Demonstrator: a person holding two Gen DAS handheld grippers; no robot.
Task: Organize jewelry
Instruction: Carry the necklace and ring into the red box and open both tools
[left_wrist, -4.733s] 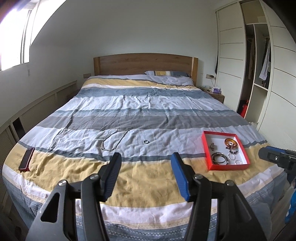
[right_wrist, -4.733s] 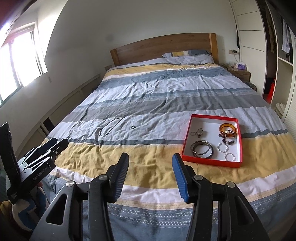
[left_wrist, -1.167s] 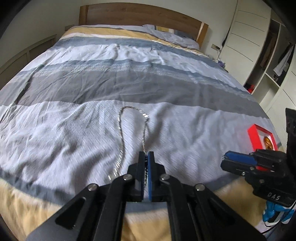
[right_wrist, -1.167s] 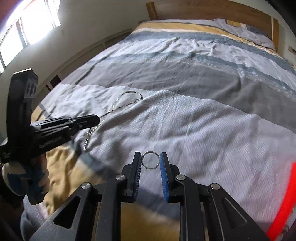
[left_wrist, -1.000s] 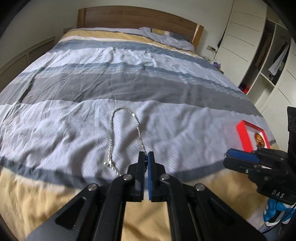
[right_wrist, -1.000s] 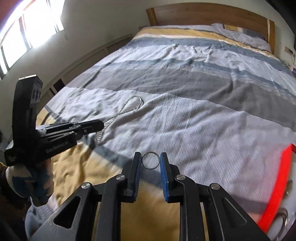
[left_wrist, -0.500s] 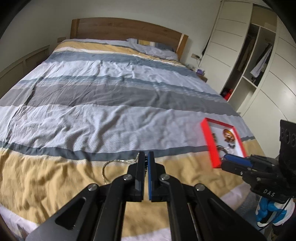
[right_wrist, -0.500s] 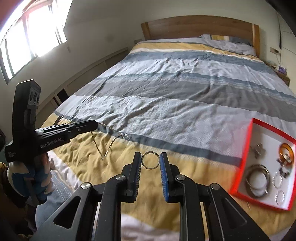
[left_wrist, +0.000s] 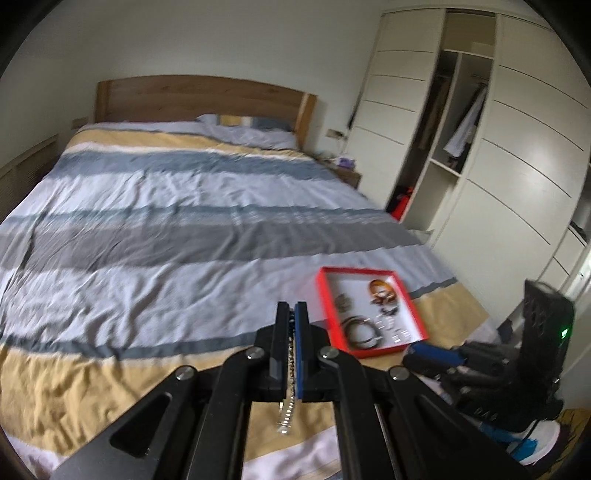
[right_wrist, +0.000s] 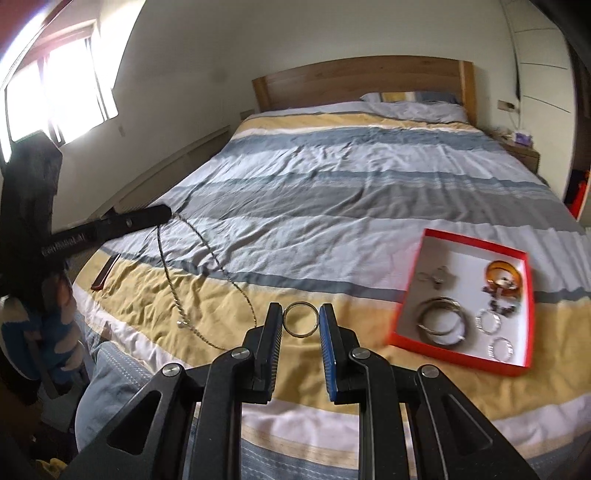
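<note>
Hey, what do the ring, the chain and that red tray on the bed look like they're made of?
Ring: polished silver-toned metal, judging by its bright glint. Chain: small metal links, silvery, slightly dull. Red tray: probably cardboard, with thin matte red walls and a plain white inside.

The right hand-held gripper (right_wrist: 301, 319) clamps a thin silver metal ring (right_wrist: 301, 318) above the striped bed (right_wrist: 332, 192). The left hand-held gripper (right_wrist: 162, 213) holds a dangling silver chain necklace (right_wrist: 170, 273). A red-rimmed white tray (right_wrist: 406, 299) lies at right.
</note>
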